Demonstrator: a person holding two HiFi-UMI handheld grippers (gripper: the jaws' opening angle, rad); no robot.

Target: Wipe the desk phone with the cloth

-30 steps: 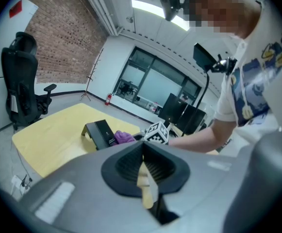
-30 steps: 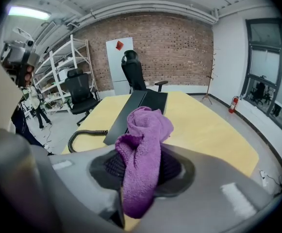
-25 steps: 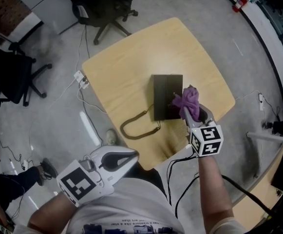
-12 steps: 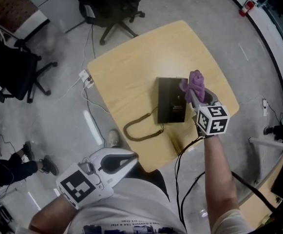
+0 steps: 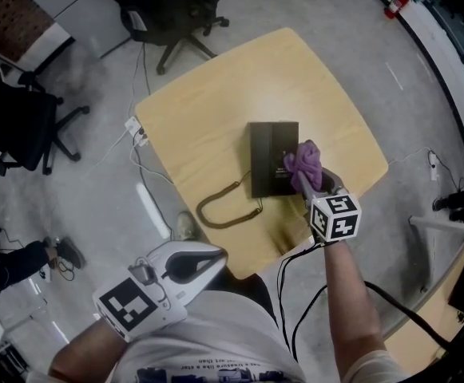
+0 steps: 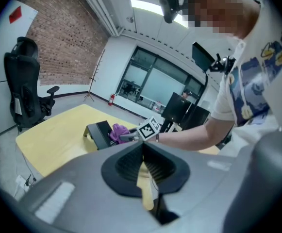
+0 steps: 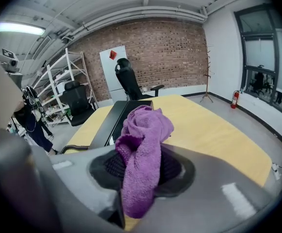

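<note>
A black desk phone (image 5: 272, 158) lies on the light wooden table (image 5: 208, 110), its coiled cord (image 5: 220, 208) trailing toward the near edge. My right gripper (image 5: 302, 171) is shut on a purple cloth (image 5: 304, 160), which rests against the phone's right near part. In the right gripper view the cloth (image 7: 141, 154) hangs bunched between the jaws, with the phone (image 7: 119, 118) just ahead. My left gripper (image 5: 208, 260) is held low by my body, off the table, jaws together with nothing in them. From the left gripper view the phone (image 6: 98, 132) and cloth (image 6: 118, 131) show far off.
Black office chairs stand beyond the table (image 5: 172, 14) and at the left (image 5: 24, 126). A power strip (image 5: 133, 130) and cables lie on the floor by the table's left edge. A cable runs from my right gripper down past my arm (image 5: 295, 294). Shelving stands at the back (image 7: 58, 81).
My right gripper with the cloth has come back toward the near right part of the phone after being farther up its right side half a second ago. The left gripper stayed put.
</note>
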